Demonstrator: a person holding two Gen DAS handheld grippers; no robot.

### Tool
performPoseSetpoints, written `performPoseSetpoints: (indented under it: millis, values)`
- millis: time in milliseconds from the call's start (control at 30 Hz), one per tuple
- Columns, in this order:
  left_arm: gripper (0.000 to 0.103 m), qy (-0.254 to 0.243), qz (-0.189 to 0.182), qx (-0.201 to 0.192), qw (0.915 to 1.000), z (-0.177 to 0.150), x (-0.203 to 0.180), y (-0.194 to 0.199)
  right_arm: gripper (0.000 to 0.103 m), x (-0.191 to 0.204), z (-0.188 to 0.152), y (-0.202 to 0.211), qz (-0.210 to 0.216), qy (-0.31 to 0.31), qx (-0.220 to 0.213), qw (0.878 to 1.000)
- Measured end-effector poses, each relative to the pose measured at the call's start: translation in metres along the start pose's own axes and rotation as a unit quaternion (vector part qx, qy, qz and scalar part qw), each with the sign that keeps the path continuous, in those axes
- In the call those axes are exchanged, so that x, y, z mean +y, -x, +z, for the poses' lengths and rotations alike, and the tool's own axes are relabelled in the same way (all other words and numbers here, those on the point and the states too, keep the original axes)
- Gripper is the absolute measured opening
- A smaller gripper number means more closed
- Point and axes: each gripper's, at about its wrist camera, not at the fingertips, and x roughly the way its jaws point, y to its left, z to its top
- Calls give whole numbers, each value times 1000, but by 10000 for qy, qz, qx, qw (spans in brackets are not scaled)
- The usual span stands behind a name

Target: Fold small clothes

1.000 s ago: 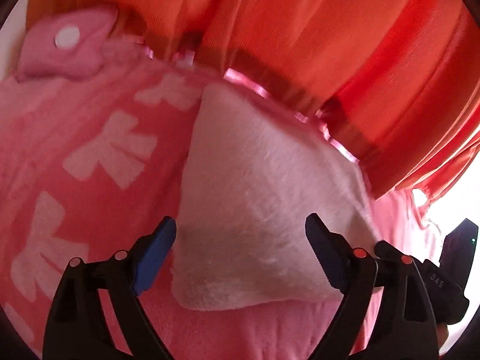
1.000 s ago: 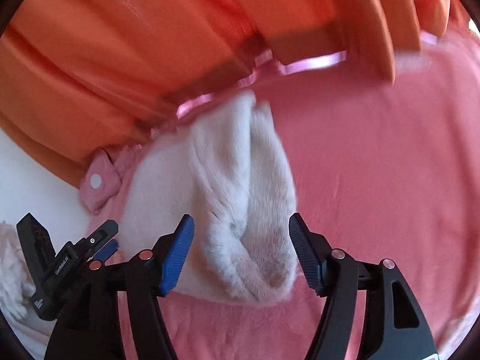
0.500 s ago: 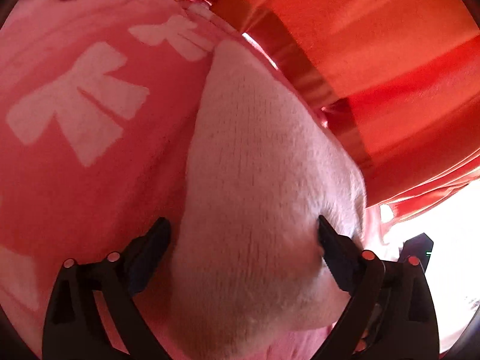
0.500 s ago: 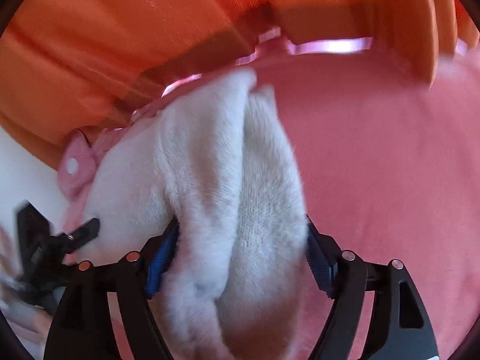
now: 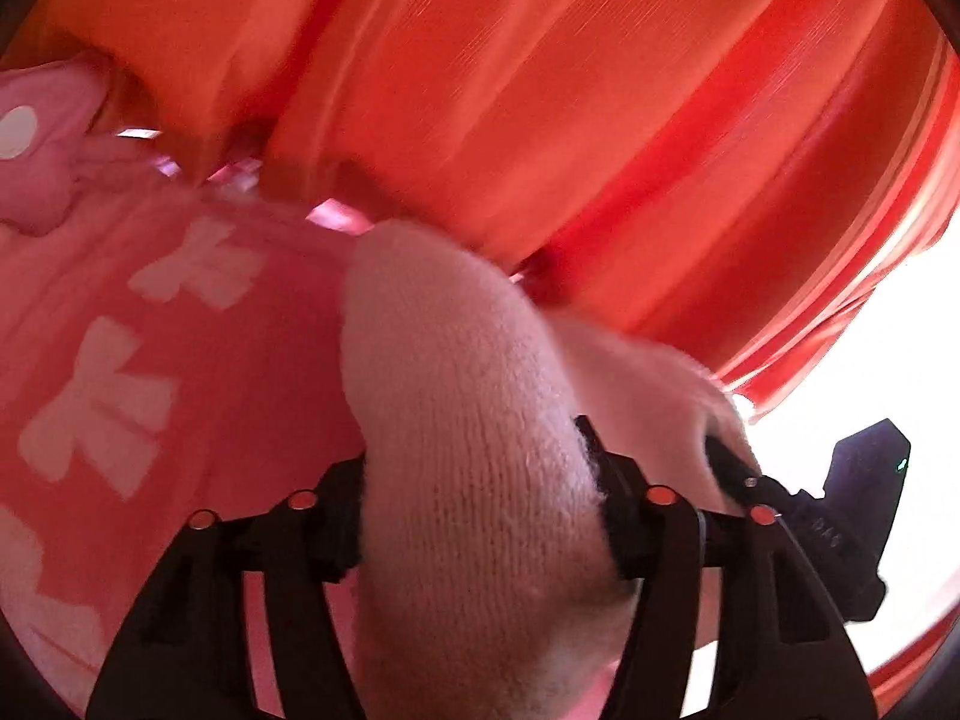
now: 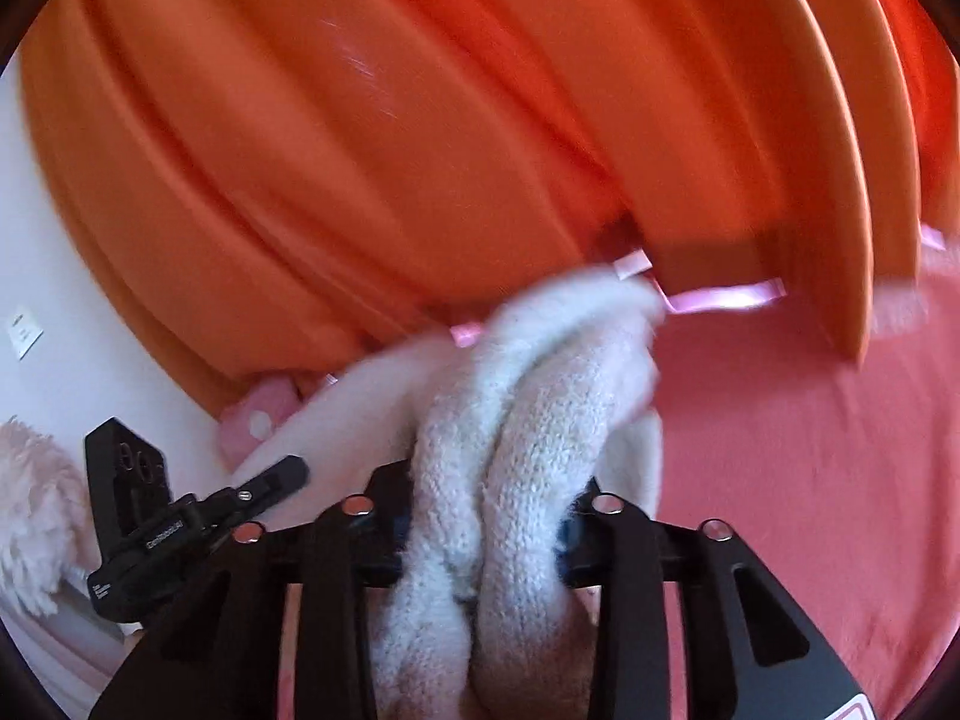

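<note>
Left wrist view: the left gripper (image 5: 480, 498), black with orange rivets, is closing its jaws on a pale pink, fuzzy knitted garment (image 5: 474, 450). A thick fold of the knit fills the gap from finger to finger and bulges over both, so the grasp is on the cloth itself. The garment rises from the jaws toward the far edge of a pink blanket with white bow shapes (image 5: 120, 372), where a shiny pink ribbon trim (image 5: 336, 217) runs under hanging orange curtains (image 5: 540, 90). A pink plush piece with a white dot (image 5: 36, 138) sits at the blanket's far left corner. The right gripper (image 5: 840, 516) shows at the right, just beside the same garment.

Right wrist view: the right gripper (image 6: 486, 534) is also closing, clenched on two rolled folds of the knitted garment (image 6: 522, 450), which bunch between its fingers and spill over them. The knit stretches left toward the left gripper (image 6: 198, 516). Plain pink blanket (image 6: 810, 450) spreads to the right.
</note>
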Motion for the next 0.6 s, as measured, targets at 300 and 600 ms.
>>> performPoseSetpoints:
  millis: [300, 600]
  values:
    - [62, -69, 1065, 29, 9943, -18, -10, 15, 35, 24, -13, 26, -974, 392, -330, 9939]
    - [68, -220, 1658, 675, 9836, -45, 8, 2, 22, 11, -37, -19, -1198, 234, 838, 9890]
